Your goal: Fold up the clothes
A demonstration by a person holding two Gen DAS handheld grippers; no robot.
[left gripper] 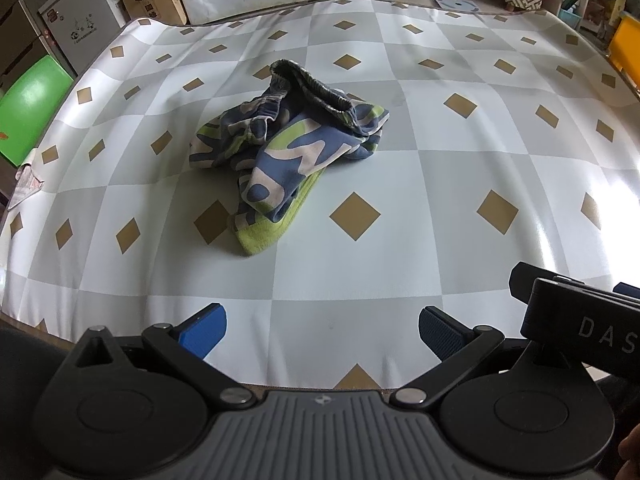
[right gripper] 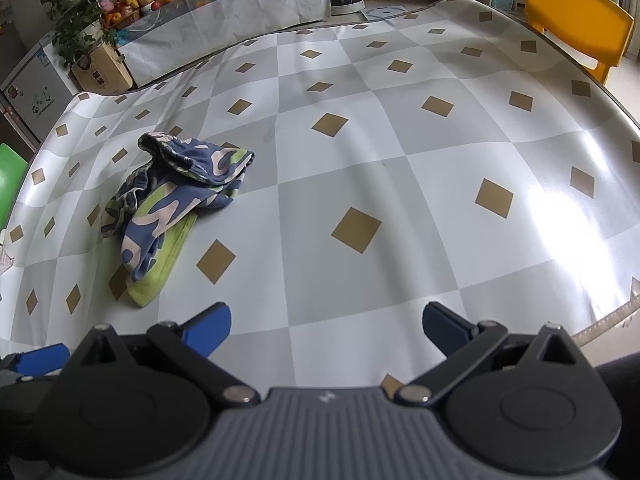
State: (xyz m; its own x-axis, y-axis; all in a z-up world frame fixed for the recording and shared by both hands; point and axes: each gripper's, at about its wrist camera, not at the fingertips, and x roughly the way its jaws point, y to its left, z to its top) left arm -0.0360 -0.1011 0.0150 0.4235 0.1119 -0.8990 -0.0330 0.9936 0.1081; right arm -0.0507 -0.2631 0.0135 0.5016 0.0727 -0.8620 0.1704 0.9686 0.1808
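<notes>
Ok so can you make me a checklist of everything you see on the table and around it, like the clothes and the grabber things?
Surface: table under a shiny checked cover with gold diamonds, a few wrinkles.
Job's things: one crumpled garment, blue, pink and green pattern, elastic waistband up, lime-green lining showing at the near end; not yet folded.
Clutter: a small patterned cloth at the table's left edge.
Grippers: left gripper open, holding nothing; right gripper open, holding nothing; both at the near edge, apart from the garment.
Cables: nothing seen.
Surroundings: yellow chair, green chair, potted plants, fruit on a side table.
</notes>
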